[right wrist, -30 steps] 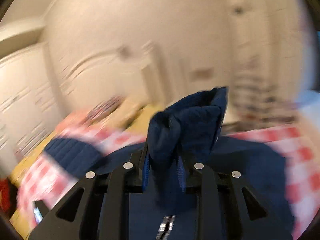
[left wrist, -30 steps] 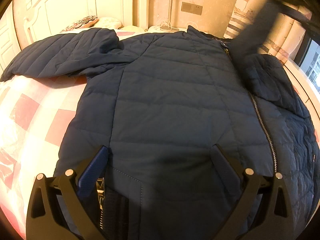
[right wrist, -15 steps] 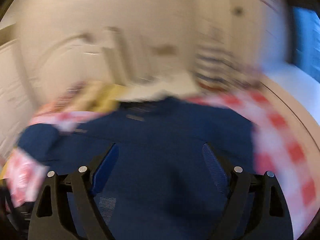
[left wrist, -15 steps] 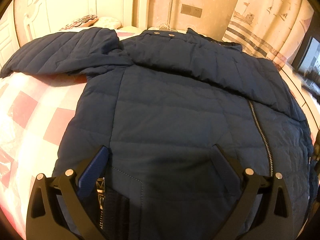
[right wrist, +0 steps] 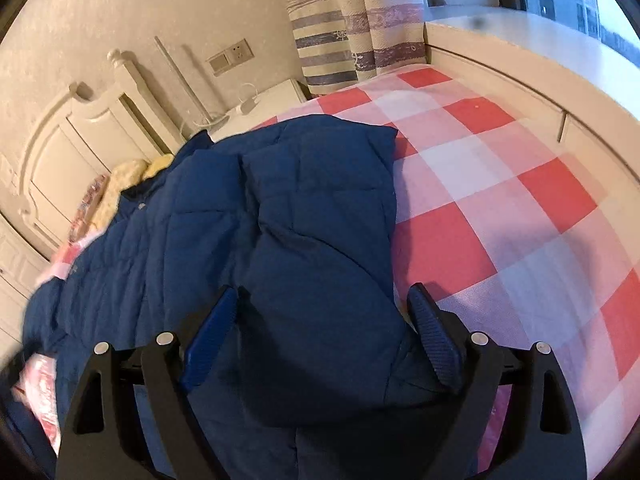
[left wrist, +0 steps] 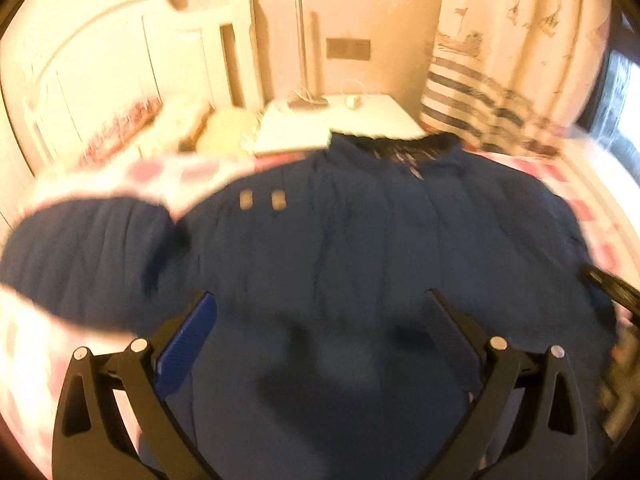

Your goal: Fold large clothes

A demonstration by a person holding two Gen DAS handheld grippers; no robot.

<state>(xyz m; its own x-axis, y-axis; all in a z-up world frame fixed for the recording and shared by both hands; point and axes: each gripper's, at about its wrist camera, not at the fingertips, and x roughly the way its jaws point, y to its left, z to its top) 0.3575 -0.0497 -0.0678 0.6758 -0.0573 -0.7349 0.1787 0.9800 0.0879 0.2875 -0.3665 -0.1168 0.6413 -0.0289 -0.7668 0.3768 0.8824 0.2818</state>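
Note:
A navy quilted jacket (left wrist: 360, 232) lies spread on the bed, collar toward the headboard. In the blurred left wrist view, one sleeve (left wrist: 80, 248) stretches out to the left. My left gripper (left wrist: 320, 296) hovers open above the jacket's middle with nothing between its fingers. In the right wrist view the jacket (right wrist: 168, 240) has its other sleeve (right wrist: 320, 168) folded over the body. My right gripper (right wrist: 323, 289) stands open low over the jacket's right edge. Jacket fabric lies under and between its fingers, and the pads do not press on it.
The bed carries a red and white checked sheet (right wrist: 500, 200). A white headboard (left wrist: 100, 80) and pillows (left wrist: 120, 132) are at the far end, with a white nightstand (left wrist: 332, 124) beside them. A striped curtain (right wrist: 340, 20) and a window ledge (right wrist: 520, 52) run along the right.
My right gripper let go of the sleeve it held up, opened wide and sank toward the jacket's right edge. The sleeve now lies across the body. My left gripper moved up toward the collar.

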